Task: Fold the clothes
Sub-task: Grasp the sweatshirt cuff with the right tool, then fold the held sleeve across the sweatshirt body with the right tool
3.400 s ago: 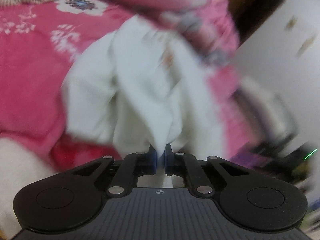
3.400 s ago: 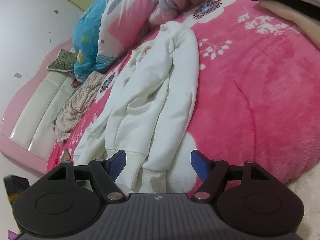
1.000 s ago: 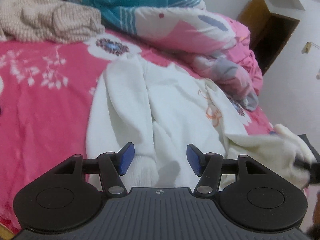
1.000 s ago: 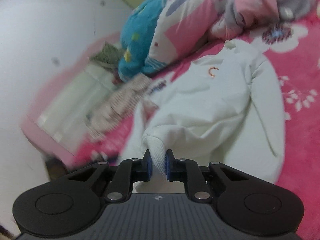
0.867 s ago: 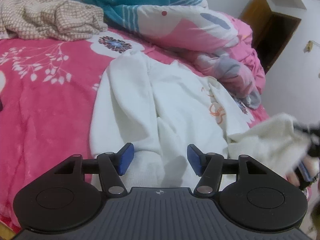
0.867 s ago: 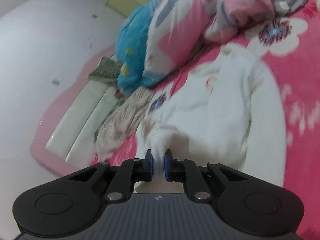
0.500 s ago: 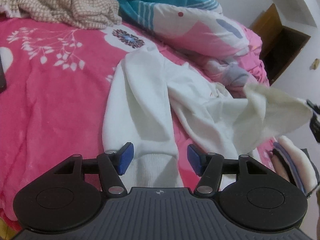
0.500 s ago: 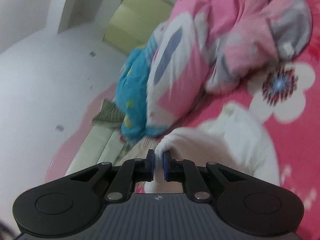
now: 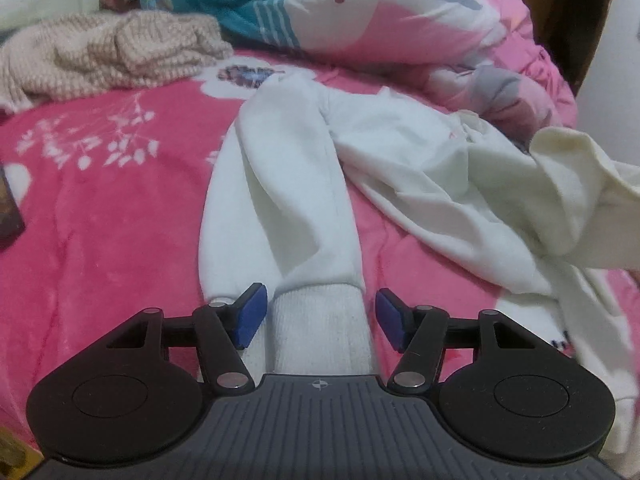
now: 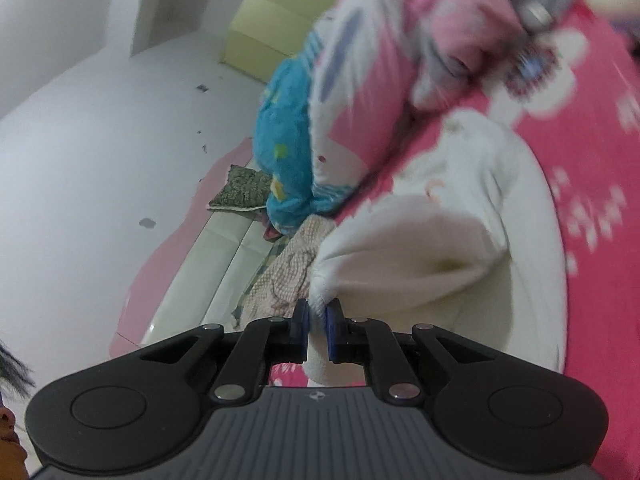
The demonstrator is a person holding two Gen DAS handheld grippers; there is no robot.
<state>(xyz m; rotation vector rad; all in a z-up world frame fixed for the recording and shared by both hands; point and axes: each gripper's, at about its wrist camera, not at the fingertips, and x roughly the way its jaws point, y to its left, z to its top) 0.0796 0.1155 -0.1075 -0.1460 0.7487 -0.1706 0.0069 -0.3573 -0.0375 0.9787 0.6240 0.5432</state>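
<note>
The right gripper (image 10: 317,314) is pinched tight on the ribbed edge of the white sweatshirt (image 9: 420,168) and holds that part up off the pink blanket (image 9: 100,216). The left gripper (image 9: 318,318) is spread wide, with the cuff (image 9: 320,332) of one sleeve (image 9: 280,200) between its blue pads (image 9: 250,318); the pads seem not to squeeze it. The rest of the sweatshirt lies flat on the blanket. Past the sweatshirt is a bunched quilt (image 9: 360,12) in blue, pink and white. Beside the quilt sits a beige knit garment (image 9: 108,52).
</note>
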